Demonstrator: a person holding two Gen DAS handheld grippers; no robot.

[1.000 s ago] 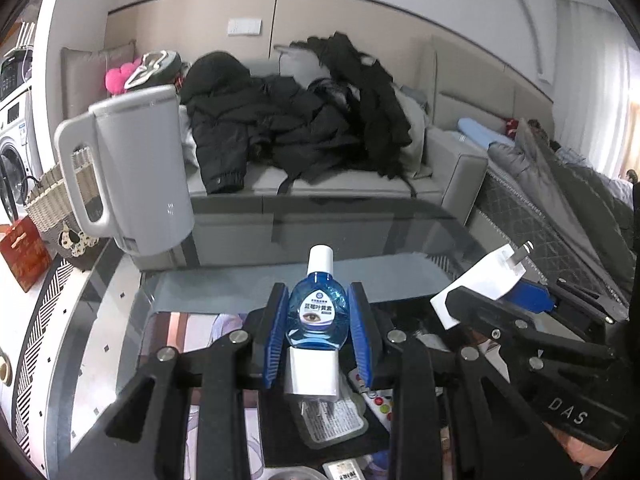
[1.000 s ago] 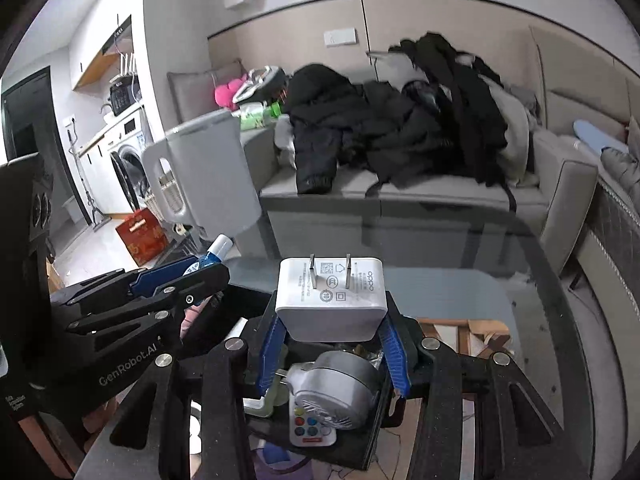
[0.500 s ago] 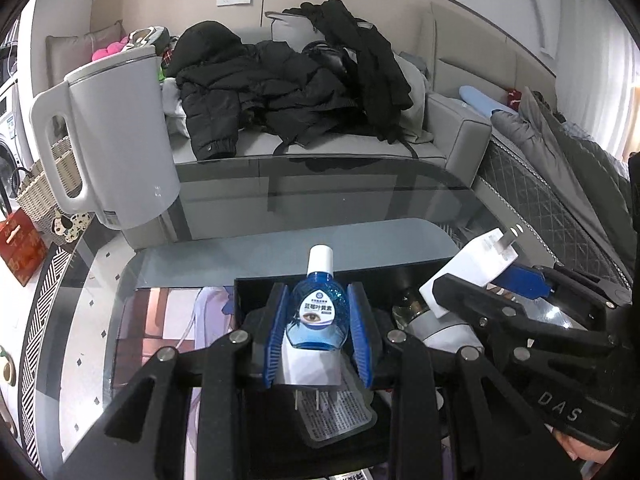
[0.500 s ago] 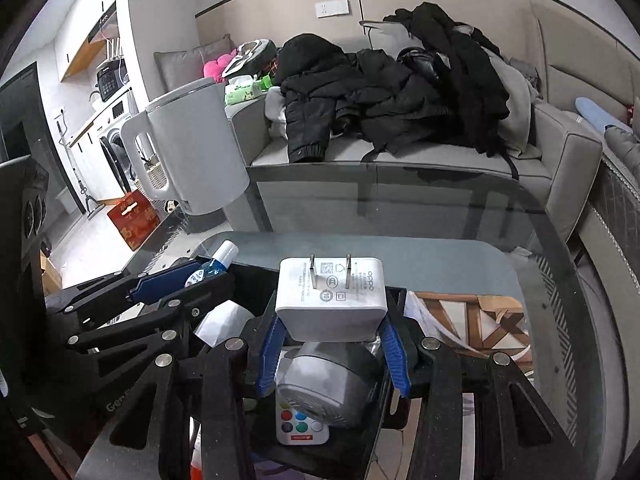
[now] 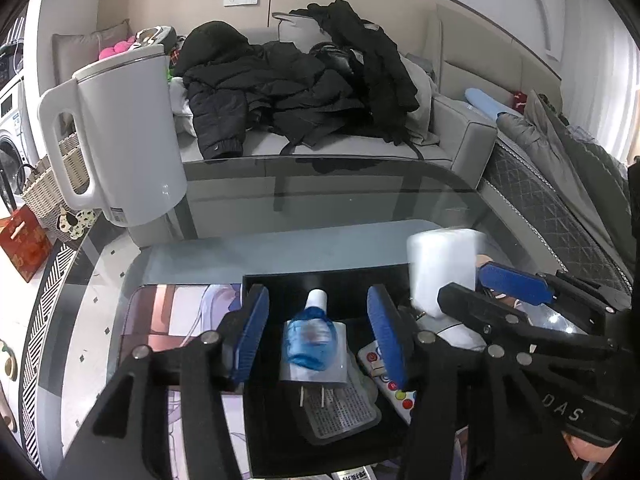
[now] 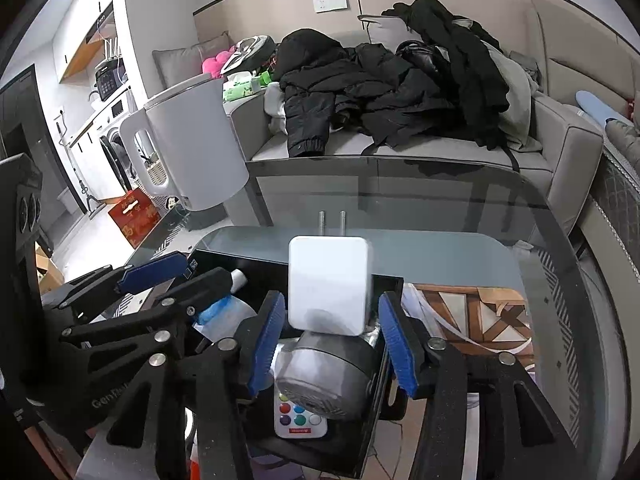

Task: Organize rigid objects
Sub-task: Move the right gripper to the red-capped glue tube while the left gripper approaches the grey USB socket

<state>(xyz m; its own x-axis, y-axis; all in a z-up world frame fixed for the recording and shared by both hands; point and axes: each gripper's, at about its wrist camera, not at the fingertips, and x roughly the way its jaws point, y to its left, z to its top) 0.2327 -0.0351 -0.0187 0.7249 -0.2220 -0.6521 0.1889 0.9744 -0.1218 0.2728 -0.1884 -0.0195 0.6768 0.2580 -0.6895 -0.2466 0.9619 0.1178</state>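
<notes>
A small blue bottle [image 5: 308, 336] with a white cap lies blurred atop a white plug adapter [image 5: 316, 374] in the black tray [image 5: 280, 284]. A white charger block [image 6: 329, 284], prongs pointing away, sits above a grey round device [image 6: 320, 376] and a colourful-buttoned remote [image 6: 300, 416].

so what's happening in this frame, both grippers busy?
Both have just let go. The left gripper is open, with the blue bottle lying between its fingers on top of a white plug adapter in the black tray. The right gripper is open too; the white charger sits loose on the grey round device, prongs pointing away. A remote with coloured buttons is also in the tray. A white kettle stands at the table's far left.
</notes>
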